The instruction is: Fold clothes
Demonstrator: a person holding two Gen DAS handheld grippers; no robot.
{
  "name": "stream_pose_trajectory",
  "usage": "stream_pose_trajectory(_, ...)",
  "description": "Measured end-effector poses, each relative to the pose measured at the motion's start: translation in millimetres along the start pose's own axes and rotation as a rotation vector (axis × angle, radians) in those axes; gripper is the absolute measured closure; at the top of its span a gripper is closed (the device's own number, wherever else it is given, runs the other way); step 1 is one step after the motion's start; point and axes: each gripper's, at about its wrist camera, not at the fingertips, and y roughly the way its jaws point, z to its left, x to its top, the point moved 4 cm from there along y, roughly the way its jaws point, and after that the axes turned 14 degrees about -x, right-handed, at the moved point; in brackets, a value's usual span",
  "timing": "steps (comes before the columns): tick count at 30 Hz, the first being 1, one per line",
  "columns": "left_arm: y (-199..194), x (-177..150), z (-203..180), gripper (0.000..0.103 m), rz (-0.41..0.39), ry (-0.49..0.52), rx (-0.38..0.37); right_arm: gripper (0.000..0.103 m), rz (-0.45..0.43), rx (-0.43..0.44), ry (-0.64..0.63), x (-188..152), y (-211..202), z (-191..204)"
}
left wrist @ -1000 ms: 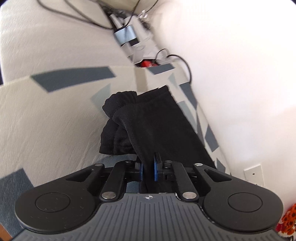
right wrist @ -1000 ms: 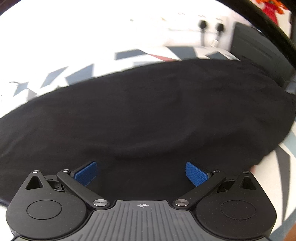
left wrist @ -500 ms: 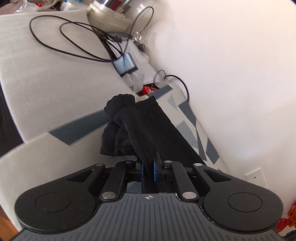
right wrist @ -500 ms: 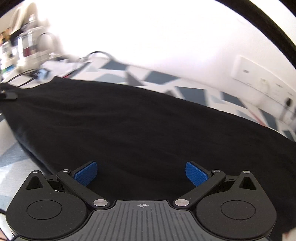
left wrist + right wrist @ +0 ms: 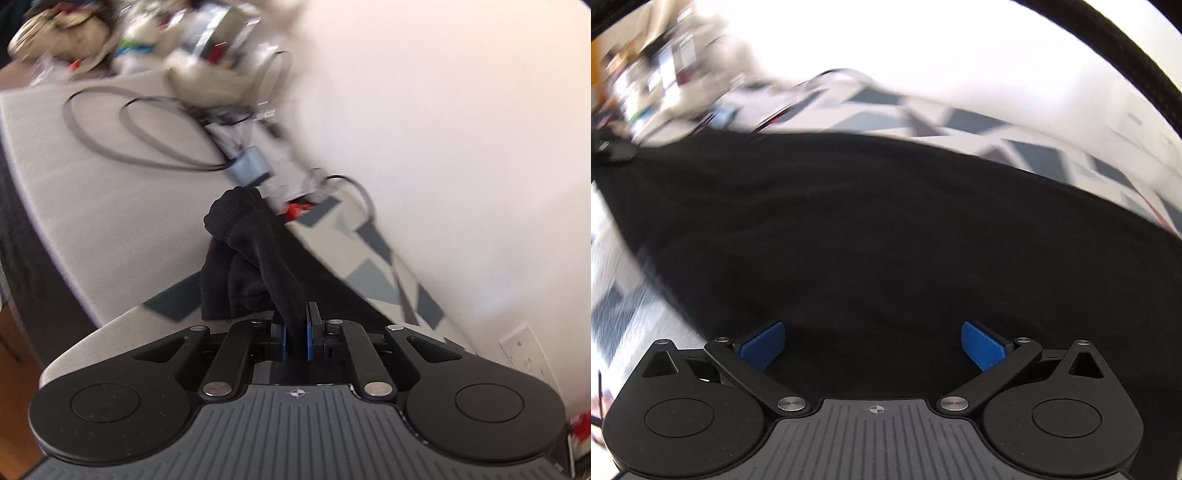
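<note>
fabric of the black garment (image 5: pixel 258 266) pinched between your left gripper (image 5: pixel 295 334) pads, bunched and lifted over the white bedcover with grey-blue shapes (image 5: pixel 110 221), your right gripper (image 5: pixel 873 343) spread wide, hovering over the garment's broad spread, looped black cable (image 5: pixel 147 155) beyond

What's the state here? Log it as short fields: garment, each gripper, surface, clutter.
garment: black cloth, spread across the surface, one bunched end lifted
left gripper: shut on the cloth's bunched end
right gripper: open, over the cloth, gripping nothing
surface: white cover with grey-blue shapes
clutter: looped black cable and blurred items by the wall
</note>
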Motion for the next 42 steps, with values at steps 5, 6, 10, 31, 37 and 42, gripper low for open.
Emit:
stream_pose_trajectory(5,32.4,-19.2,-86.1,0.093,0.079,0.240,-0.153,0.001,0.042,-0.164,0.358,-5.3,-21.7,-114.6)
stream_pose_trajectory(6,40.7,-28.8,-103.6,0.093,0.103,0.288,-0.185,0.001,0.050,-0.199,0.440,-8.8,-25.9,-141.3)
stream_pose_trajectory(10,73.8,-85.4,-166.4,0.093,0.233,0.469,-0.315,0.001,0.048,-0.328,0.668,-30.0,-47.9,-228.6)
stream_pose_trajectory(31,89.1,-203.3,-218.8,0.039,0.680,0.682,-0.538,0.001,0.048,-0.314,0.687,-51.5,-53.1,-274.0)
stream_pose_trajectory(37,75.2,-161.1,-166.7,0.036,0.552,0.608,-0.317,0.001,-0.040,-0.103,0.523,-4.3,-46.9,-228.2)
stream_pose_trajectory(42,75.1,-160.2,-132.4,0.036,0.535,0.628,-0.105,0.001,-0.068,-0.003,0.242,24.2,-35.8,-167.4)
